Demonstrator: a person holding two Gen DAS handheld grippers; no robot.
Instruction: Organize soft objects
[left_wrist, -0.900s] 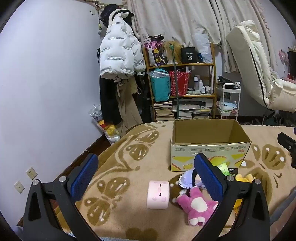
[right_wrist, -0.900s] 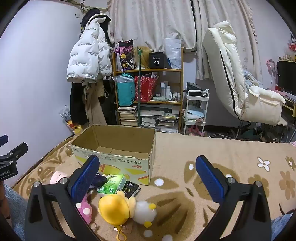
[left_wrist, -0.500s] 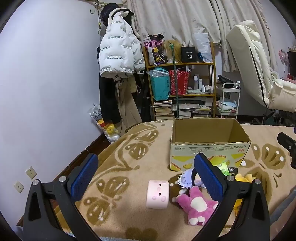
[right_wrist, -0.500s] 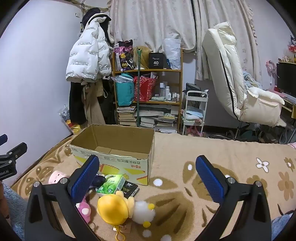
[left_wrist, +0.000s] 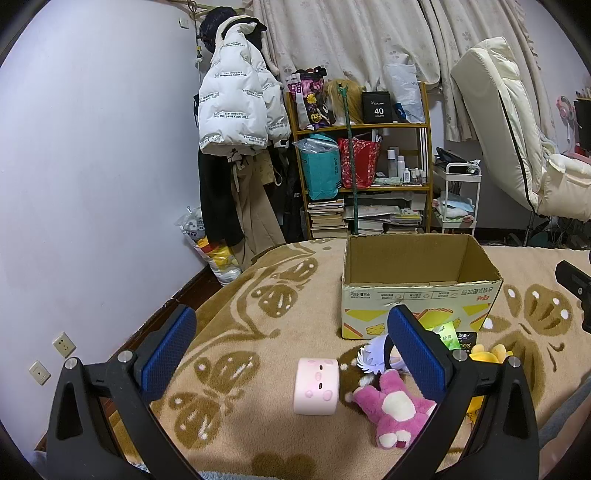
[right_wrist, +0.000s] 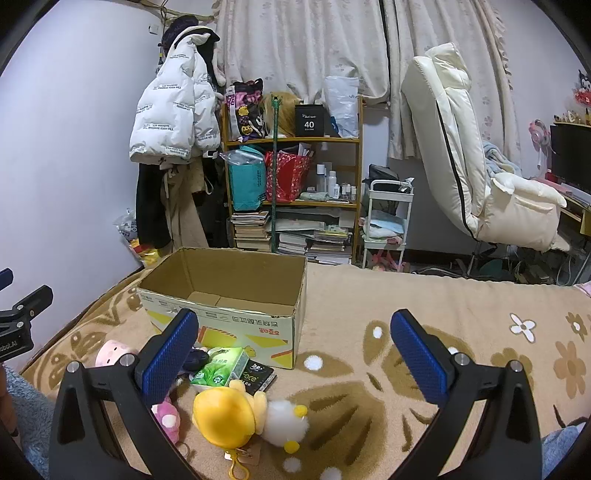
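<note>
An empty cardboard box (left_wrist: 421, 291) (right_wrist: 236, 314) stands open on the patterned blanket. In front of it lie a pale pink block plush (left_wrist: 317, 386) (right_wrist: 110, 352), a magenta bear plush (left_wrist: 391, 408), a purple-white plush (left_wrist: 373, 356), a green tissue pack (right_wrist: 219, 367) (left_wrist: 448, 334), a black packet (right_wrist: 258, 374) and a yellow-and-white duck plush (right_wrist: 243, 417) (left_wrist: 487, 352). My left gripper (left_wrist: 291, 347) hangs open above the pink block. My right gripper (right_wrist: 295, 350) is open above the blanket, right of the duck. Neither holds anything.
The bed's blanket (right_wrist: 461, 325) stretches bare to the right of the box. Beyond the bed stand a cluttered shelf (right_wrist: 295, 192), hanging coats (left_wrist: 236, 122), a white cart (right_wrist: 386, 218) and a cream recliner (right_wrist: 480, 177). The wall (left_wrist: 92, 184) is close on the left.
Both views have shifted very slightly; the toys and box lie where they were. Both grippers stay open.
</note>
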